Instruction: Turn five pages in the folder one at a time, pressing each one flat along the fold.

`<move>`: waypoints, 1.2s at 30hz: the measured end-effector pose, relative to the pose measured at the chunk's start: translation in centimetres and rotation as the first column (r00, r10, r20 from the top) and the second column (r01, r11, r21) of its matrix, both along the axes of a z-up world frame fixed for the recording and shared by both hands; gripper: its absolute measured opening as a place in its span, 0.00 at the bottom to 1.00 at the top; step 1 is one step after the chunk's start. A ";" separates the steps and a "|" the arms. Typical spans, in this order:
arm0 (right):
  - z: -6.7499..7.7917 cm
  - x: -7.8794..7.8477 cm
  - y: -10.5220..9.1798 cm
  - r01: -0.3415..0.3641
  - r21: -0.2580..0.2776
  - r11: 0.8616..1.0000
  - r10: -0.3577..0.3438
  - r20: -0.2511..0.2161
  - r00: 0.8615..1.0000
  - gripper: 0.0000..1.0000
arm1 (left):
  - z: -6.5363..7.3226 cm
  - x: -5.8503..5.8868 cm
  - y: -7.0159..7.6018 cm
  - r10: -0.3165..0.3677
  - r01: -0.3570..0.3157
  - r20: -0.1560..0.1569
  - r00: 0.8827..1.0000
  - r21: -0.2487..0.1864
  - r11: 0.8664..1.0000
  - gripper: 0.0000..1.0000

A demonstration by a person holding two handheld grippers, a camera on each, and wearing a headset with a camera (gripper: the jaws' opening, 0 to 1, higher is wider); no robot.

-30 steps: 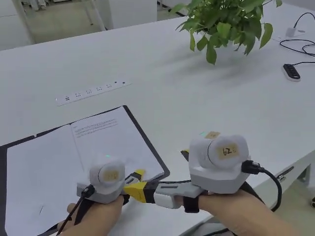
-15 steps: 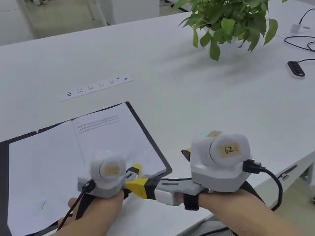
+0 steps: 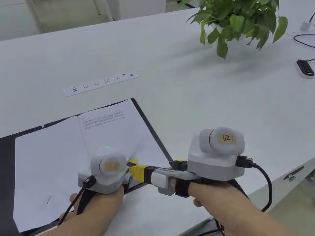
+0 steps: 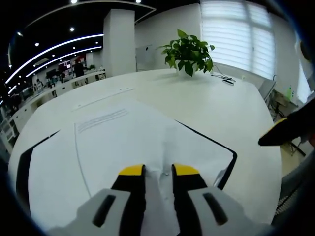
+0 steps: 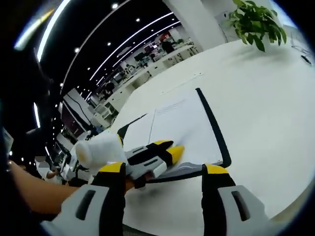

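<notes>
The folder [image 3: 148,127] lies open on the white table, black cover under white pages [image 3: 106,135]. My left gripper [image 3: 118,162] sits at the near edge of the right-hand page. In the left gripper view its jaws [image 4: 158,171] stand nearly together, with a raised fold of the page [image 4: 147,132] pinched between the yellow tips. My right gripper [image 3: 157,168] reaches in from the right, beside the folder's near right corner. Its jaws [image 5: 162,169] are spread wide and hold nothing, and the left gripper [image 5: 147,157] shows just beyond them.
A white power strip [image 3: 101,82] lies beyond the folder. A potted plant [image 3: 241,22] stands at the far right, with a black device [image 3: 305,68] and cables by it. The table's front edge [image 3: 280,174] runs close to my right hand.
The head view has shifted, so the folder sits higher in the picture. Both grippers keep about the same places at the folder's near right corner.
</notes>
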State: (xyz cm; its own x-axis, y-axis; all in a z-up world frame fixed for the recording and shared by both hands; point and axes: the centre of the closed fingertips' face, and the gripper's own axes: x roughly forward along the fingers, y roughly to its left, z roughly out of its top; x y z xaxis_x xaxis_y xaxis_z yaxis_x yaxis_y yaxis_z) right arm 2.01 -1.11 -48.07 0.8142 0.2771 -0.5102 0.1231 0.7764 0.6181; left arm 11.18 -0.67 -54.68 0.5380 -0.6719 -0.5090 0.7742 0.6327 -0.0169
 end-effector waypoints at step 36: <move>-6.5 2.8 -2.3 0.343 0.291 0.893 -0.300 -0.183 0.936 0.09 | -0.2 0.1 -0.1 0.012 -0.012 -0.011 1.000 -0.009 1.000 0.20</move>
State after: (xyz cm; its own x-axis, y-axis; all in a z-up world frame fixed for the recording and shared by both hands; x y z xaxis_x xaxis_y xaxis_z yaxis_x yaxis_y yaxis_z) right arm 4.78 -3.36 -54.61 0.8183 0.1744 -0.5477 0.4286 0.4498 0.7836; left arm 11.25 -0.76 -54.85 0.5406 -0.6702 -0.5086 0.7665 0.6415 -0.0307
